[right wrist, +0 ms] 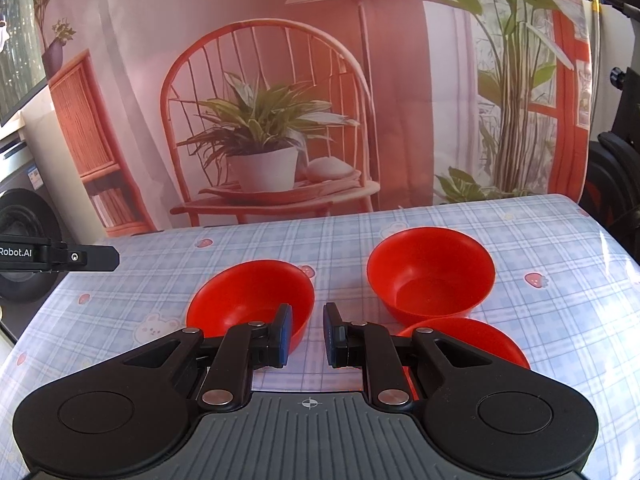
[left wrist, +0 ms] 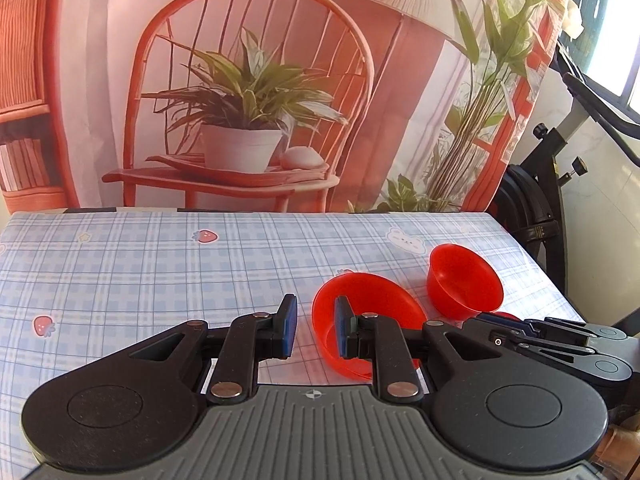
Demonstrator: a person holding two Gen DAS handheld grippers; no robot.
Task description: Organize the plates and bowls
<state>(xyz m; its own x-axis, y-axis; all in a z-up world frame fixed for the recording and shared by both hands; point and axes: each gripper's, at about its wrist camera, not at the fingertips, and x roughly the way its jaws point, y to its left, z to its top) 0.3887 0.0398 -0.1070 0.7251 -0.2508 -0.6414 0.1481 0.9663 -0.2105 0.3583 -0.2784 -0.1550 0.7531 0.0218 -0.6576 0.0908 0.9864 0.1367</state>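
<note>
Three red bowls stand on the plaid tablecloth. In the right wrist view a left bowl (right wrist: 250,300) sits just beyond my left finger, a deeper bowl (right wrist: 430,274) stands at the right rear, and a third bowl (right wrist: 476,340) lies partly hidden under my right finger. My right gripper (right wrist: 306,336) is open and empty above the cloth between them. In the left wrist view my left gripper (left wrist: 316,330) is open and empty; its right finger overlaps the near bowl (left wrist: 368,320). The deeper bowl (left wrist: 464,280) stands behind. The right gripper (left wrist: 552,340) shows at the right edge.
The table (right wrist: 560,320) has its right edge close to the bowls, with an exercise bike (left wrist: 560,168) beyond it. A printed backdrop (left wrist: 240,80) hangs behind the far edge. A washing machine (right wrist: 24,240) stands at the left. The left gripper's tip (right wrist: 80,258) pokes in there.
</note>
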